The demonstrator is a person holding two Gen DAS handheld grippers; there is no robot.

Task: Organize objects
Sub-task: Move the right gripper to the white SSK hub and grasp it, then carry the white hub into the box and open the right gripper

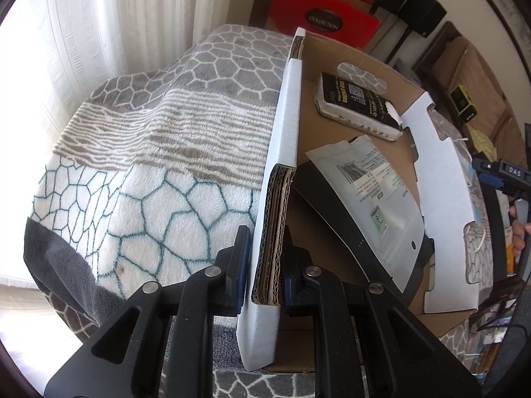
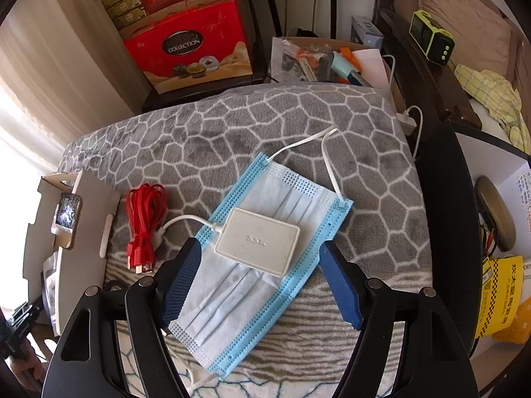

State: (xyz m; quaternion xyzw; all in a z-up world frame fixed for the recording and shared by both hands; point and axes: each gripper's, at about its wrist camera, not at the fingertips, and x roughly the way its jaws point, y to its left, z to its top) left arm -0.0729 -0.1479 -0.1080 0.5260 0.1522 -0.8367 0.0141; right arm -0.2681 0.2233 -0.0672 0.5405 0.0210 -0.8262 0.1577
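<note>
My left gripper [image 1: 265, 265] is shut on the near wall of a cardboard box [image 1: 285, 126]. The box holds a black packet [image 1: 358, 106], a white mailer bag [image 1: 375, 185] and a dark flat item [image 1: 335, 212]. My right gripper [image 2: 262, 282] is open and empty. It hovers over a blue face mask [image 2: 252, 282] with a white SSK hub [image 2: 259, 240] lying on it. A red coiled cable [image 2: 144, 222] lies left of the mask. The box [image 2: 66, 232] shows at the left of the right wrist view.
A patterned fleece blanket [image 2: 232, 139] covers the surface. A red gift bag [image 2: 189, 49] and a box of clutter [image 2: 325, 59] stand behind it. A white charger [image 2: 406, 121] sits at the blanket's right edge. A dark frame [image 2: 441, 199] runs along the right.
</note>
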